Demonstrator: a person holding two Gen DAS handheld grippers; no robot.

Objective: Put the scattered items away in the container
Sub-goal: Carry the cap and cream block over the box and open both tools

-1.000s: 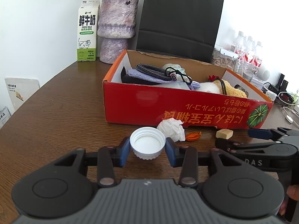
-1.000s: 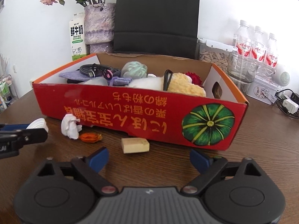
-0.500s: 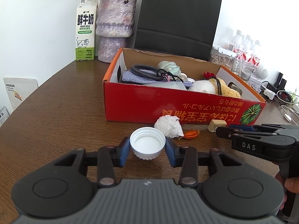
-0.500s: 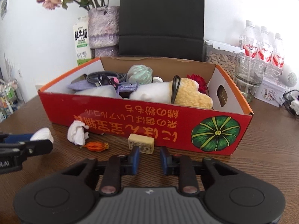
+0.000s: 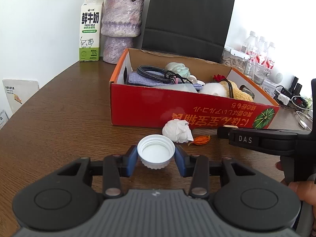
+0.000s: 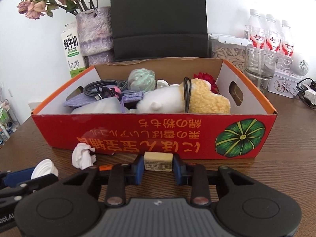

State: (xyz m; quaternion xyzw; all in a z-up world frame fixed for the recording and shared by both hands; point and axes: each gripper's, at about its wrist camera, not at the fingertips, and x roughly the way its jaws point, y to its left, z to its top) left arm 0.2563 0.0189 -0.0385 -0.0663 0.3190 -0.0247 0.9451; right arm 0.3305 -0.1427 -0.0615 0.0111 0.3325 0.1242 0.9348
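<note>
My left gripper (image 5: 156,158) is shut on a white bottle cap (image 5: 155,152), held above the wooden table in front of the red cardboard box (image 5: 138,106). My right gripper (image 6: 158,166) is shut on a small beige eraser block (image 6: 158,161), close to the box's front wall (image 6: 138,130). A crumpled white tissue (image 5: 177,131) and a small orange dried flower (image 5: 201,139) lie on the table before the box. The tissue also shows in the right wrist view (image 6: 82,155). The box holds cables, cloth, plush toys and other items.
A milk carton (image 5: 89,29), a purple vase (image 5: 121,25) and a black paper bag (image 5: 187,17) stand behind the box. Water bottles (image 6: 268,33), a glass jar (image 6: 260,63), a tin and chargers sit at the right. The right gripper's body (image 5: 262,141) lies right of the cap.
My right gripper moved forward and shut on the eraser block, then lifted it. My left gripper rose with the cap still in it.
</note>
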